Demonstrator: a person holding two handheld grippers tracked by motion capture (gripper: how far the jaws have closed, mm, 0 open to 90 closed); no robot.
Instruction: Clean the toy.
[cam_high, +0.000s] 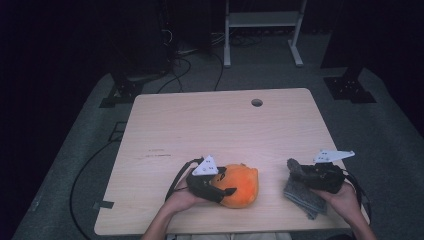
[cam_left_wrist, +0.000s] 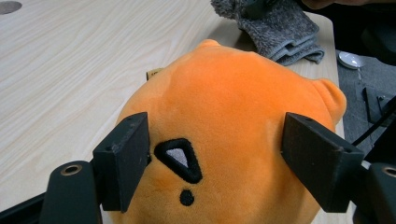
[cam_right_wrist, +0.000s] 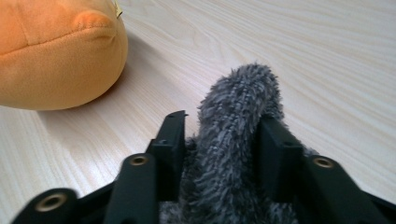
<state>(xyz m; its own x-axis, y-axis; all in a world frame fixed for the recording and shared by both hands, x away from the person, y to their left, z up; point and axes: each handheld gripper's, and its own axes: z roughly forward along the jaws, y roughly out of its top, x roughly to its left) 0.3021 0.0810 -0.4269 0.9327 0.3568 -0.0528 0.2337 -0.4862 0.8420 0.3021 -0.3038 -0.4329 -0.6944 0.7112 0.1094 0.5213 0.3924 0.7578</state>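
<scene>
You've got a pale wooden table (cam_high: 220, 125) under you, its round cable hole (cam_high: 256, 102) near the far edge. Beyond it a white metal stand (cam_high: 262, 20) sits on the grey floor (cam_high: 395, 145), and black cables (cam_high: 90, 165) trail off the table's left side.

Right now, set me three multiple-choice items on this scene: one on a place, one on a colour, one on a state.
1. In the high view, the plush toy lies:
A by the round hole
B at the front edge of the table, left of the cloth
C on the floor

2. The plush toy is:
A green
B blue
C orange

3. The cloth at the right gripper is:
A spread flat
B bunched, with a fold rising between the jaws
C rolled tight with a band

Answers:
1 B, it sits at the near edge with the cloth to its right.
2 C, its fur is orange in every view.
3 B, the right gripper view shows grey pile standing up between the jaws.
</scene>
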